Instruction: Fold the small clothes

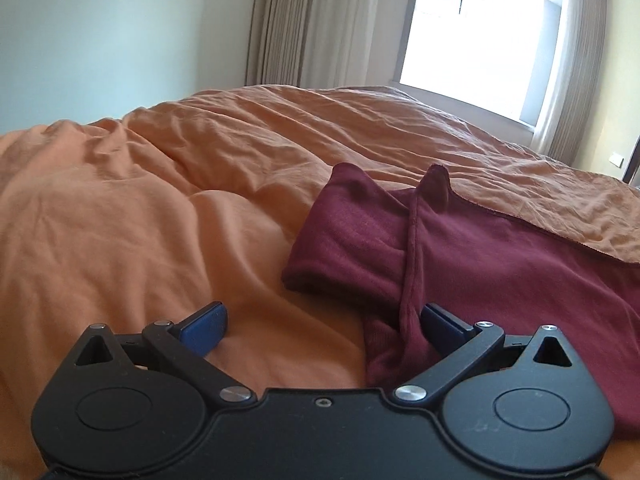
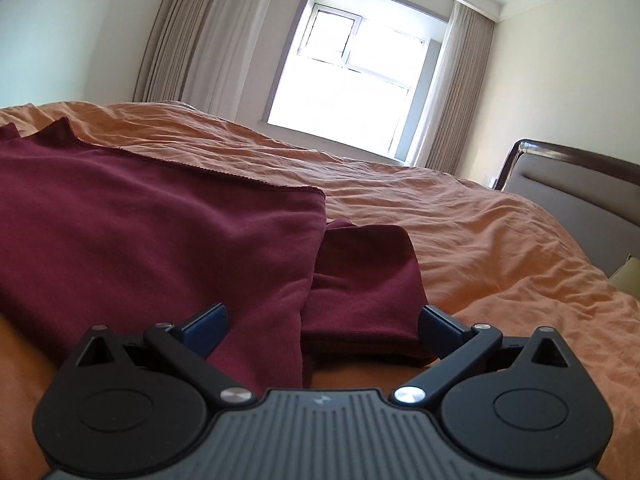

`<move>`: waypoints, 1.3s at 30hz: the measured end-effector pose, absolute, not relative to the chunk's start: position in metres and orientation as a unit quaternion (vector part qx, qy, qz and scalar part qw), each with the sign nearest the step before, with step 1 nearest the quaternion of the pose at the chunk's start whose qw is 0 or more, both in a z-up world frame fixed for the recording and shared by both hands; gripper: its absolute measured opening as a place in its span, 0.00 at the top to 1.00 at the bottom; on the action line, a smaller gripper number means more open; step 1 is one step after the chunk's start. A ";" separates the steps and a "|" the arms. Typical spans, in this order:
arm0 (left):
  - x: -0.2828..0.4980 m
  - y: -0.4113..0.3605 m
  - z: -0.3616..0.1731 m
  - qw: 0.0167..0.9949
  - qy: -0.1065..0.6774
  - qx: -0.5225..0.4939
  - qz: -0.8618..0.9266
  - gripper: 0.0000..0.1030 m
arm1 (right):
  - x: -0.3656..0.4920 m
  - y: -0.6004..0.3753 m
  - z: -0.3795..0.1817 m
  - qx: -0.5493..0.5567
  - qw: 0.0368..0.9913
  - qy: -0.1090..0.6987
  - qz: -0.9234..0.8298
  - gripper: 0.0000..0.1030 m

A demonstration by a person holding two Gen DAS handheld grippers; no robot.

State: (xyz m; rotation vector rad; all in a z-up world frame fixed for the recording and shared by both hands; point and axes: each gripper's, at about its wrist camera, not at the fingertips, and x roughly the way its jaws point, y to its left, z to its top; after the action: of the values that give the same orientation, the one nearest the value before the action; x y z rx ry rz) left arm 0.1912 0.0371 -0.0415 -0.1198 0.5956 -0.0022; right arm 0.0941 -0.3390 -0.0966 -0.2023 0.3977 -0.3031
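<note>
a dark maroon knit garment point(image 1: 500, 264), partly folded, lies flat on the rumpled orange bed cover point(image 1: 140, 200) in a bedroom with a bright curtained window point(image 2: 352, 72) behind it. from where i steer, the cloth runs side to side between my two tools, its long axis across my line of sight rather than away from me. my left tool point(image 1: 322, 328) sits low over the bed with its blue pads spread wide and nothing between them but a trailing edge of the cloth; a rolled sleeve end point(image 1: 340, 240) lies just ahead and to the right of it, and a thin raised seam touches or nearly touches its right pad point(image 1: 440, 326). my right tool point(image 2: 322, 328) is likewise spread wide and empty, hovering right at the near hem, with the broad body panel point(image 2: 160, 248) to its left and a smaller folded flap point(image 2: 368, 280) straight ahead between its pads. i judge the right tool the nearer to a clean grip, since the flap's edge lies squarely in its opening; the left one would have to shift right to catch the sleeve. whether either pad presses into the fabric i cannot tell.
</note>
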 end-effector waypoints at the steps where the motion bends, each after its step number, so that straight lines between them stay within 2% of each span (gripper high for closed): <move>1: 0.188 0.037 -0.041 0.954 0.293 -0.060 -0.002 0.00 | 0.093 -0.340 -0.096 -0.096 0.964 0.198 -0.150 0.00; 5: 0.175 0.040 -0.037 0.953 0.293 -0.080 -0.011 0.00 | 0.084 -0.337 -0.089 -0.085 0.963 0.204 -0.156 0.00; 10: 0.166 0.047 -0.033 0.946 0.301 -0.112 -0.029 0.00 | 0.063 -0.320 -0.068 -0.091 0.964 0.171 -0.180 0.00; 18: 0.163 0.041 -0.032 0.937 0.309 -0.152 -0.062 0.00 | 0.073 -0.265 -0.039 -0.077 0.983 0.144 -0.084 0.00; 29: 0.186 0.021 -0.039 0.931 0.317 -0.155 -0.089 0.00 | 0.113 -0.210 -0.080 -0.105 0.975 0.192 -0.028 0.00; 36: 0.202 0.022 -0.048 0.929 0.320 -0.163 -0.087 0.01 | 0.113 -0.224 -0.094 -0.055 0.980 0.191 -0.013 0.00; 39: 0.207 0.026 -0.048 0.927 0.318 -0.180 -0.083 0.04 | 0.113 -0.228 -0.095 -0.046 0.981 0.190 -0.010 0.00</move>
State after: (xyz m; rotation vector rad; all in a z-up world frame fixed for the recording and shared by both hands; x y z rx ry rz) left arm 0.2072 0.0265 -0.0483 -0.3697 0.6513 -0.1705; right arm 0.1134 -0.2277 -0.0951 -0.0934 0.3822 -0.0207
